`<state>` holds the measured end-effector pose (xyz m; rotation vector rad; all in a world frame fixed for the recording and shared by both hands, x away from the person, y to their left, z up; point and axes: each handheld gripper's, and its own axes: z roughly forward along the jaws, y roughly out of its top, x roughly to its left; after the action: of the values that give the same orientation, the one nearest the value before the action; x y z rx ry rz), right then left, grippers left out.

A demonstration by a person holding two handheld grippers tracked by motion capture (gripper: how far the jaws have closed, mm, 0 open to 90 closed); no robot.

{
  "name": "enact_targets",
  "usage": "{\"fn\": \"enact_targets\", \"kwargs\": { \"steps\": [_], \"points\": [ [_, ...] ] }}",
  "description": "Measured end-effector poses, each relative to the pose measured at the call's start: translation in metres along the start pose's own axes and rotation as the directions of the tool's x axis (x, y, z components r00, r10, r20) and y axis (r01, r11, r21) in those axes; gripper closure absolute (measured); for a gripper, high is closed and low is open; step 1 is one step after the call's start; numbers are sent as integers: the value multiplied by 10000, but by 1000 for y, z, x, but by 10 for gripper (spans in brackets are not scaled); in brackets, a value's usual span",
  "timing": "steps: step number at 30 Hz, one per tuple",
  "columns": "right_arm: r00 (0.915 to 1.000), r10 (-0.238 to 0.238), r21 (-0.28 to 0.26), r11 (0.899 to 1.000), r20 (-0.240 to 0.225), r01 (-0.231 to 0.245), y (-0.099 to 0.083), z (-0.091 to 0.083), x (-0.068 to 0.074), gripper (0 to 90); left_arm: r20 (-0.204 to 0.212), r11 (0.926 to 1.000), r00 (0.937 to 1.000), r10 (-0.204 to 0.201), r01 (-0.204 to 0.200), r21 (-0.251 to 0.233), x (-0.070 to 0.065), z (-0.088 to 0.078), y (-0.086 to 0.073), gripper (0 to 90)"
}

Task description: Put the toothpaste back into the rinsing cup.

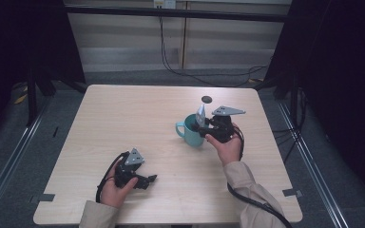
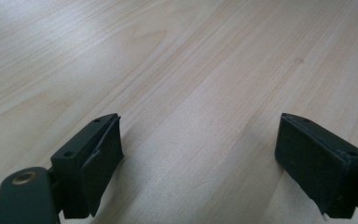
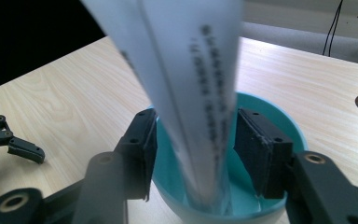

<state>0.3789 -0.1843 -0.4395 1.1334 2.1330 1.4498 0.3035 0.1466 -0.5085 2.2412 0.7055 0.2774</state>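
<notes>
A teal mug (image 1: 191, 131) stands upright a little right of the middle of the table (image 1: 123, 114), its handle toward the high view's left. In it stands a white packet (image 3: 186, 88) with small dark print along its length — a long, flattened thing, its long axis close to upright, lower end down in the mug and upper end well above the rim. In the high view the packet (image 1: 201, 114) leans slightly, its top toward the far side of the table. Besides the packet I can tell nothing in the mug.

The right gripper (image 3: 196, 149) is at the mug's rim, held from the near right side, one jaw on either side of the packet. The jaws stand partly apart and a sliver of teal shows between each pad and the packet, so the grip looks released — the packet stands between them, not clamped.

The left gripper (image 2: 200, 154) rests low over bare wood near the front left of the table, jaws wide apart with nothing between them. A small dark disc (image 1: 207, 99) lies on the table just beyond the mug.
</notes>
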Motion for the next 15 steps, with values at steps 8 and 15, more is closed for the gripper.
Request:
{"fn": "enact_targets", "kwargs": {
  "steps": [8,15],
  "points": [
    [9998,76,-24,10000,204,-76,2,-5,-3,411,7,10000,10000,2,-2,-2,0,0,0,144],
    [9991,81,109,9999,409,-85,4,-11,-4,312,-1,10000,10000,0,0,-1,0,0,0,144]
  ]
}}
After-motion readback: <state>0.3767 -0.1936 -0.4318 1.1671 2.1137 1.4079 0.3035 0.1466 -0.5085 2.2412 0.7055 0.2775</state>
